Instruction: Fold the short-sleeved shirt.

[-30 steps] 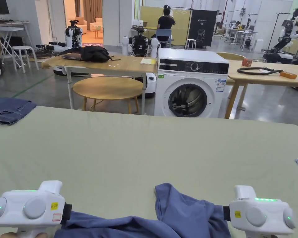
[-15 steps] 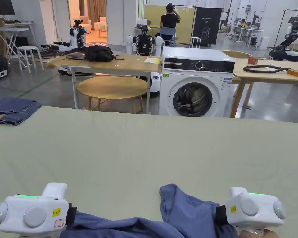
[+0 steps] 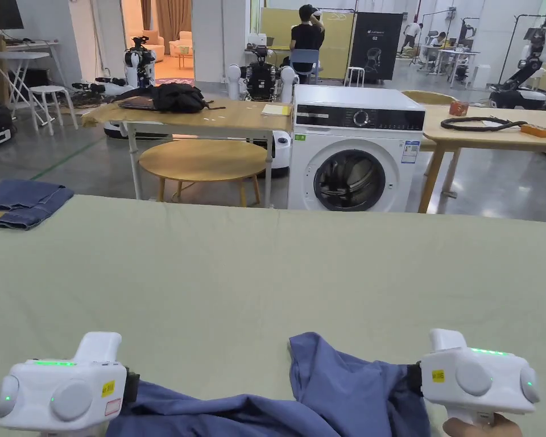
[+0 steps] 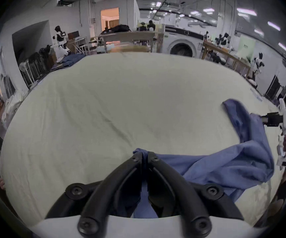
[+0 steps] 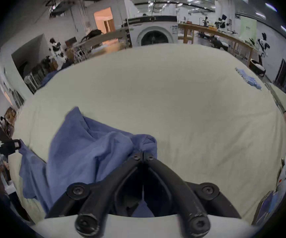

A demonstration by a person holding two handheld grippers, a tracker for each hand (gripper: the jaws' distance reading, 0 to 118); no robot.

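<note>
Cloth of the blue shirt (image 3: pixel 334 398) lay bunched at the table's (image 3: pixel 266 267) near edge, its lower part cut off by the frame. The left gripper (image 4: pixel 144 157) pinched one corner, jaws clamped on fabric; the right gripper (image 5: pixel 143 156) clenched another bunch. Farther off lay folded jeans (image 3: pixel 19 202) at the left edge, then a washer (image 3: pixel 354 151).

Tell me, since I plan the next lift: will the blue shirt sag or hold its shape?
Likely floppy: the blue shirt droops in folds between the left gripper and right gripper. Probably light, as both hold it by small pinches. Its loose flap may swing.
</note>
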